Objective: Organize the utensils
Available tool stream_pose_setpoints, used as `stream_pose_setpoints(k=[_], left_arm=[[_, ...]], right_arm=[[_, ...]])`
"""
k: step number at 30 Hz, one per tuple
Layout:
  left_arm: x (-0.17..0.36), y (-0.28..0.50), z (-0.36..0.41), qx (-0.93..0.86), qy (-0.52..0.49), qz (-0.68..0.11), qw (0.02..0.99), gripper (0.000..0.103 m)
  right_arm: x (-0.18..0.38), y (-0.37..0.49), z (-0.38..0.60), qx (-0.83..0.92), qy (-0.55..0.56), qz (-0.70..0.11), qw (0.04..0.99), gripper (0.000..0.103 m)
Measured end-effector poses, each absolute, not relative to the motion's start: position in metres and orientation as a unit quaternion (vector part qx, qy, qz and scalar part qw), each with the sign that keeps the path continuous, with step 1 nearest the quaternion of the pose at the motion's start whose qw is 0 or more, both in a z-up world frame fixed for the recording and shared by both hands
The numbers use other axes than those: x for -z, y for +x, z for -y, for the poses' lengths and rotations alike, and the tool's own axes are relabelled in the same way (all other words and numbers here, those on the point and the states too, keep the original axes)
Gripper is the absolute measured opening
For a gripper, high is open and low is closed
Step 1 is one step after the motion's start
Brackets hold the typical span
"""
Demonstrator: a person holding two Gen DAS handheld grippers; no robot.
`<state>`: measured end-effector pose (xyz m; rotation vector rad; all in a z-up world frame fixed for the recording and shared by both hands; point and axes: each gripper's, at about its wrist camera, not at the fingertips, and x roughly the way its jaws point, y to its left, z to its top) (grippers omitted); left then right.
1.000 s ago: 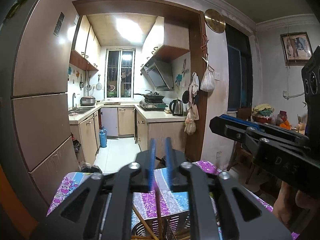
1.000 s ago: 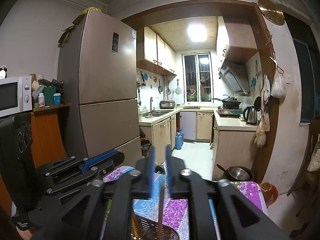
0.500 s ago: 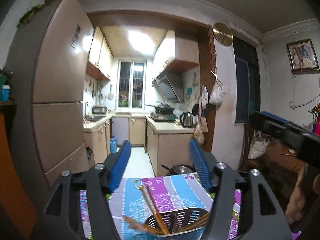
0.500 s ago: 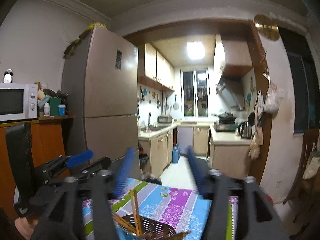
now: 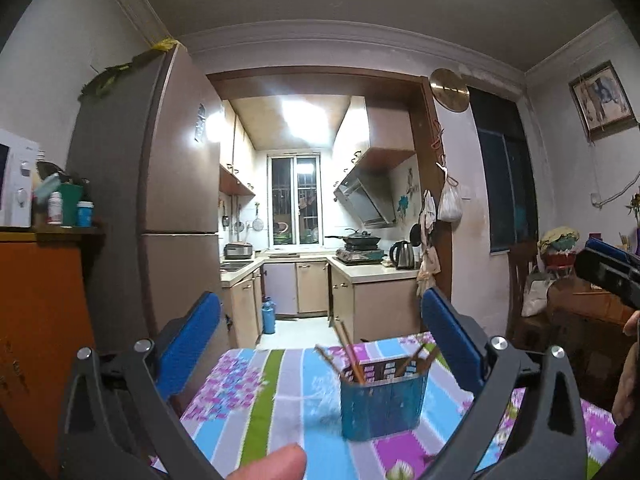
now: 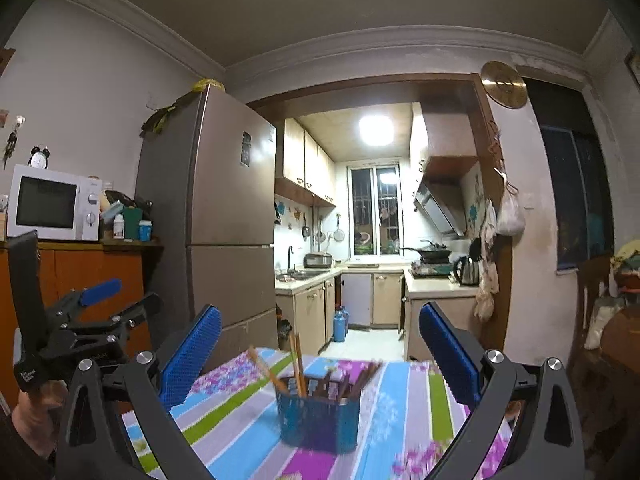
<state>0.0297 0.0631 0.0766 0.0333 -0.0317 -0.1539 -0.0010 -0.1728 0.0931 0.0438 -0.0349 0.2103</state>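
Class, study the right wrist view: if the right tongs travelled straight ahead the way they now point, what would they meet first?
Probably the chopsticks sticking up from the blue utensil holder on the tablecloth. The right tongs are open, framing them. Depth is unclear, so they might pass just above the holder.

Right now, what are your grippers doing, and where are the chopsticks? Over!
Left gripper open, empty. Right gripper open, empty. Chopsticks standing in blue holder on striped tablecloth. Nothing blocking the holder.

Blue holder (image 5: 382, 406); floral striped tablecloth (image 5: 256, 392); blue fingers (image 5: 188, 346)
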Motion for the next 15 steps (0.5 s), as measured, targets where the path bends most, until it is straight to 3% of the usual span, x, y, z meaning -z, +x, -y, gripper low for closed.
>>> stream_pose_setpoints(k=[15], left_arm=[[-0.008,-0.026,-0.063,0.084,0.016,-0.049,0.995,0.097]], right_arm=[[-0.013,-0.058,0.152,-0.079,0.033,-0.06,0.994,0.099]])
